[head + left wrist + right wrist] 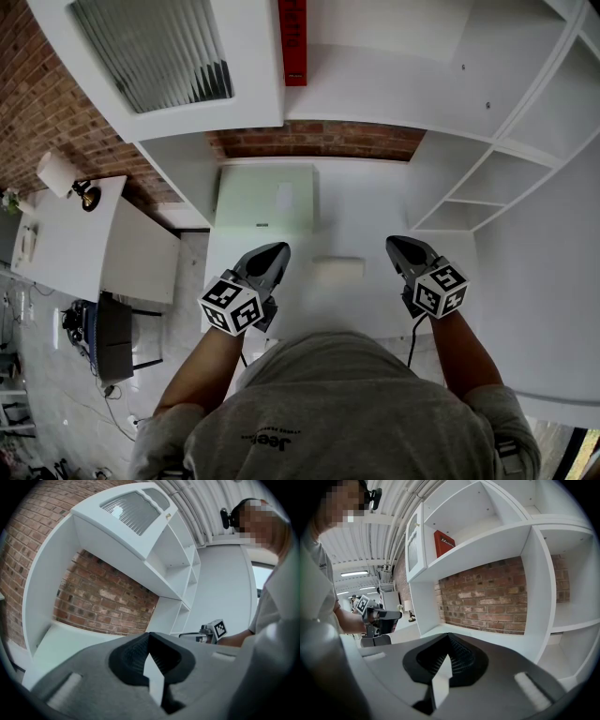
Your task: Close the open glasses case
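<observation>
Several open compartments make up the big white shelf unit [525, 141] that rises in front of me and at my right, with a red brick wall [319, 141] showing through its back. Below it runs the white worktop [375, 206] that I stand at. Up at the left a cabinet door with ribbed glass [155, 52] hangs over the shelves. A pale greenish box [265, 197] lies flat at the back left of the worktop. Off to my left, well apart, stands a white side table [75, 234].

My left tongs [279, 250] and my right tongs [395, 243] hover level over the near part of the worktop. Each set has its jaws pressed together on nothing; both gripper views show the dark pads meeting with no gap.

A red book [292, 42] stands upright on a high shelf. The glasses case [337, 270], a small whitish oblong, rests on the worktop between my two tongs, touched by neither. It is too blurred for me to tell how its lid stands. A small lamp [66, 176] sits on the side table.
</observation>
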Motion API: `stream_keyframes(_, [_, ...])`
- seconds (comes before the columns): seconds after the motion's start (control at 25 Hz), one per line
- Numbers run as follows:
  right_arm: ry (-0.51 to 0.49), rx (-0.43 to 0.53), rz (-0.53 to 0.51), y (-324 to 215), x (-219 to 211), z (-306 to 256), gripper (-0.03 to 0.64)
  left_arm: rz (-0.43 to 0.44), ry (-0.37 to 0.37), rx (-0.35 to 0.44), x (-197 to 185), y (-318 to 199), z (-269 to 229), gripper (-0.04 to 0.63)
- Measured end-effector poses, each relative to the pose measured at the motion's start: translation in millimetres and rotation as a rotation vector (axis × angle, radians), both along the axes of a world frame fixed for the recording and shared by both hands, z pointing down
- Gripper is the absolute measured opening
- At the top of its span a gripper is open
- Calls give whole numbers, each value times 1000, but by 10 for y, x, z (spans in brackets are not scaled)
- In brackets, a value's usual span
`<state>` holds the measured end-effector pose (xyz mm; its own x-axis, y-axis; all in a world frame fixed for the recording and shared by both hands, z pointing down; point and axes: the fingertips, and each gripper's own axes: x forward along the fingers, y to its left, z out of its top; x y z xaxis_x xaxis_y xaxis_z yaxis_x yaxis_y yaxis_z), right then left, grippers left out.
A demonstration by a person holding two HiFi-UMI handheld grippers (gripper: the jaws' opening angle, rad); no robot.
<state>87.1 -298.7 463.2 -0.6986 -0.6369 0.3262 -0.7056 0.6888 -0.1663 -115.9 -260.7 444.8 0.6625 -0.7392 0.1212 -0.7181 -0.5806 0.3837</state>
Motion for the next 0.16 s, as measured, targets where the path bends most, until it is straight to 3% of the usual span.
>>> stream_keyframes(0.16, [1, 0, -1, 6, 2, -2, 8, 1, -2, -2, -9, 5, 6, -3])
